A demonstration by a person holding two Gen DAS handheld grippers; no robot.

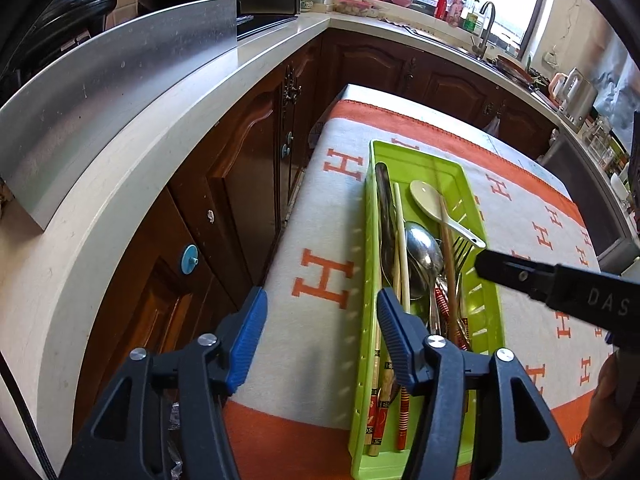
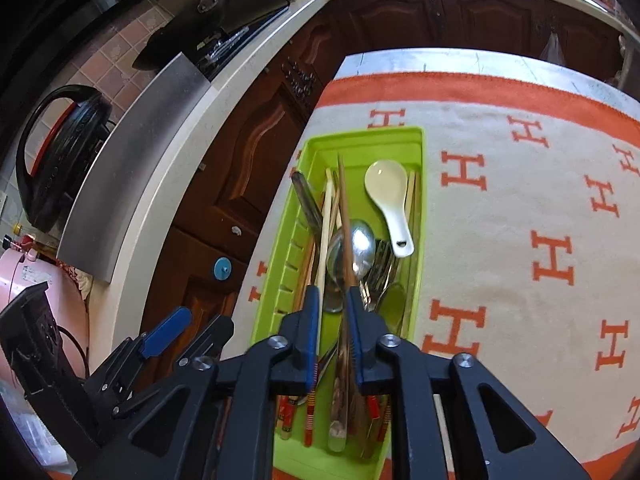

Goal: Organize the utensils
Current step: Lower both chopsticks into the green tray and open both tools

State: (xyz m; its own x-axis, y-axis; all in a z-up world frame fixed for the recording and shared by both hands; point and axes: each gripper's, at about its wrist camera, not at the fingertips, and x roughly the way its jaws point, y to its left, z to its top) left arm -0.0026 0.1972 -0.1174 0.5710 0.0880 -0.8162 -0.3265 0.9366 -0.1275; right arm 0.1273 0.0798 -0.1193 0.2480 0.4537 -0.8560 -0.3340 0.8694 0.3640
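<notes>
Right gripper [image 2: 330,300] hangs over the near half of the green tray [image 2: 416,184], its fingers drawn close together with a brown chopstick [image 2: 345,216] running up between them; whether the pads actually pinch it or only flank it is hard to tell from this angle. Left gripper [image 1: 322,308] hovers at the tray's left rim with its fingers spread wide and nothing between them.

By the look of it the gathering is largely done: the tray already holds the white ceramic spoon [image 2: 386,192] toward its far end, a steel spoon [image 2: 356,248] in the middle, forks [image 2: 380,264] just right of that, a dark-handled knife [image 2: 306,204] along the left wall, and several chopsticks. No utensil lies loose on the orange-and-white cloth [image 2: 520,184] around the tray. What seems left is sorting, since the pieces overlap and cross one another in a heap.

Left of the tray, past the cloth's edge, stand dark wooden cabinets [image 2: 248,152] under a pale counter [image 1: 132,152], well apart from the work. The crowded pile itself is the likeliest hindrance: lifting one stick may drag its neighbours.
</notes>
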